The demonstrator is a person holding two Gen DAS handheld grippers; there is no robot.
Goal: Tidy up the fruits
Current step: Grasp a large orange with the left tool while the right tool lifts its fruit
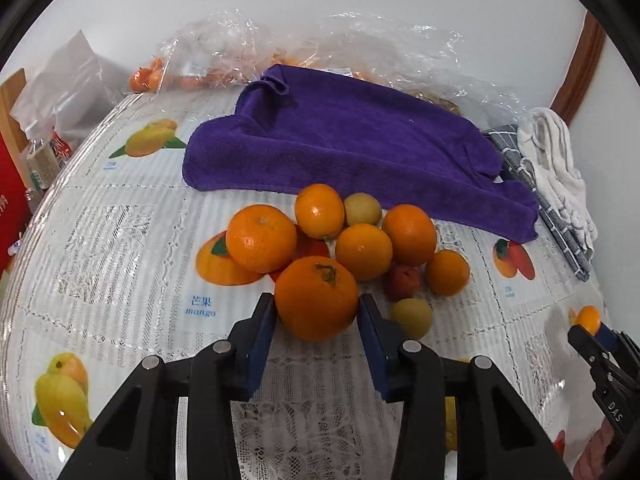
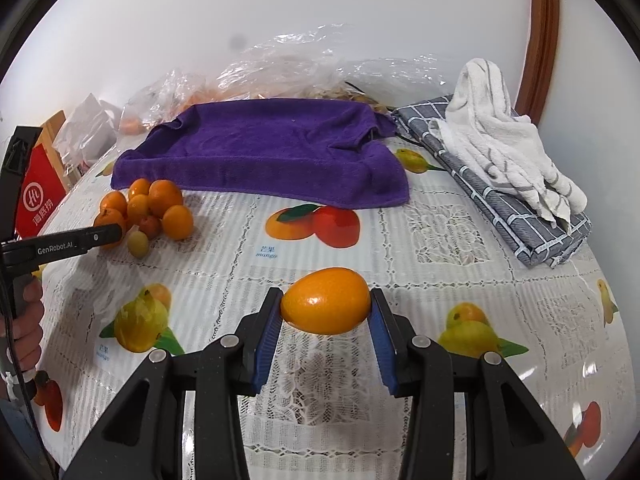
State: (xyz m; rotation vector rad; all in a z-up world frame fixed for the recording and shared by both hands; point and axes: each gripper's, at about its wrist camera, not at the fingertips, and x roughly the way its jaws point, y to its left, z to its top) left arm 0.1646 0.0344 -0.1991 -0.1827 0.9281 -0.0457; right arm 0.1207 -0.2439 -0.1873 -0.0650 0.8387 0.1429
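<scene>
A pile of several oranges (image 1: 364,250) lies on the fruit-print tablecloth (image 1: 120,248), with two small yellow-green fruits (image 1: 412,316) and a dark red one (image 1: 403,280) among them. My left gripper (image 1: 316,306) is shut on the nearest orange (image 1: 316,296), the one with a green stem, a blue pad pressed against each side. My right gripper (image 2: 326,304) is shut on a small oval orange fruit (image 2: 326,298), held above the cloth well right of the pile (image 2: 160,204). The left gripper's fingers (image 2: 108,236) show at the pile in the right wrist view.
A purple towel (image 1: 352,144) lies just behind the pile. Clear plastic bags (image 1: 240,48) holding more fruit sit against the back wall. A grey checked cloth (image 2: 508,200) with a white towel (image 2: 500,140) on it is at the right. A red box (image 2: 38,192) stands at the left.
</scene>
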